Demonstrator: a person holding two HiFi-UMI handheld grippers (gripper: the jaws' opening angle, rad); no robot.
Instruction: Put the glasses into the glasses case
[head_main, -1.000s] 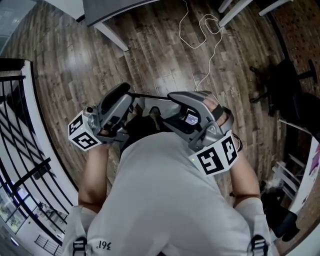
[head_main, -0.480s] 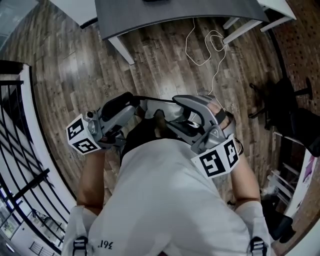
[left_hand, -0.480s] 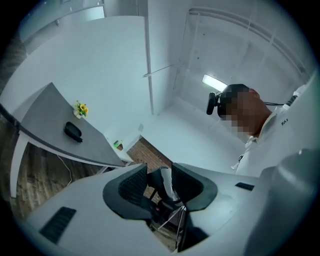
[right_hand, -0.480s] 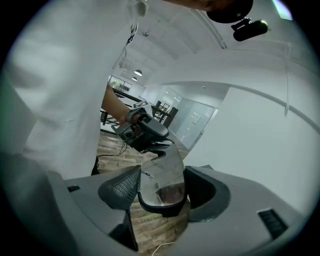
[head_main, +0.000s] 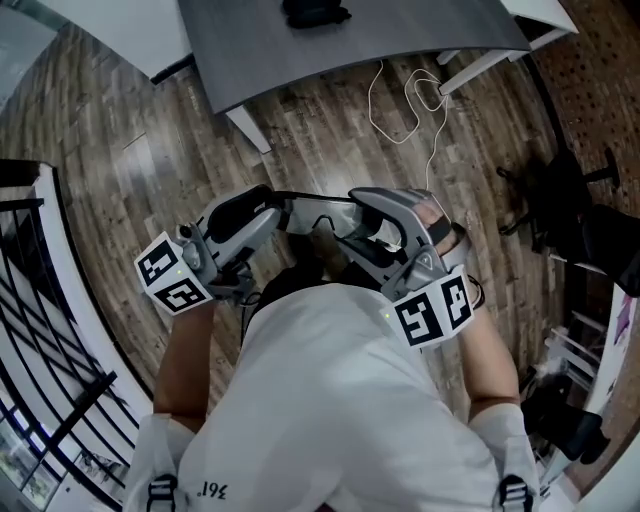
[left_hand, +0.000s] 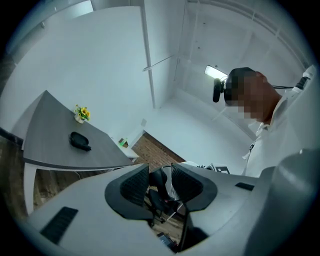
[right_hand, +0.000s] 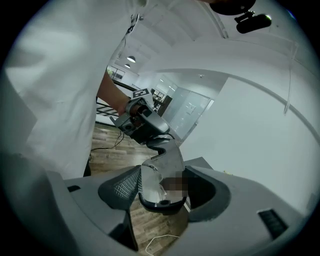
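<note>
Dark-framed glasses (head_main: 316, 212) hang in front of the person's body, held between both grippers. My left gripper (head_main: 272, 208) grips their left end; in the left gripper view only a thin black temple arm (left_hand: 176, 206) runs between the nearly closed jaws (left_hand: 160, 184). My right gripper (head_main: 352, 214) is shut on the other end, and one lens with its frame (right_hand: 159, 192) sits between the pads (right_hand: 161, 189). A black glasses case (head_main: 312, 12) lies closed on the grey table (head_main: 350, 45) ahead, also visible as the case (left_hand: 80, 141) on the table (left_hand: 55, 150).
A small pot of yellow flowers (left_hand: 81, 114) stands at the table's back. White cable (head_main: 405, 85) loops on the wooden floor below the table edge. A black railing (head_main: 40, 300) runs along the left, and a dark office chair (head_main: 580, 200) stands at the right.
Both grippers have travelled forward with the glasses held between them. The grey table and the case on it have come further into the top of the head view.
</note>
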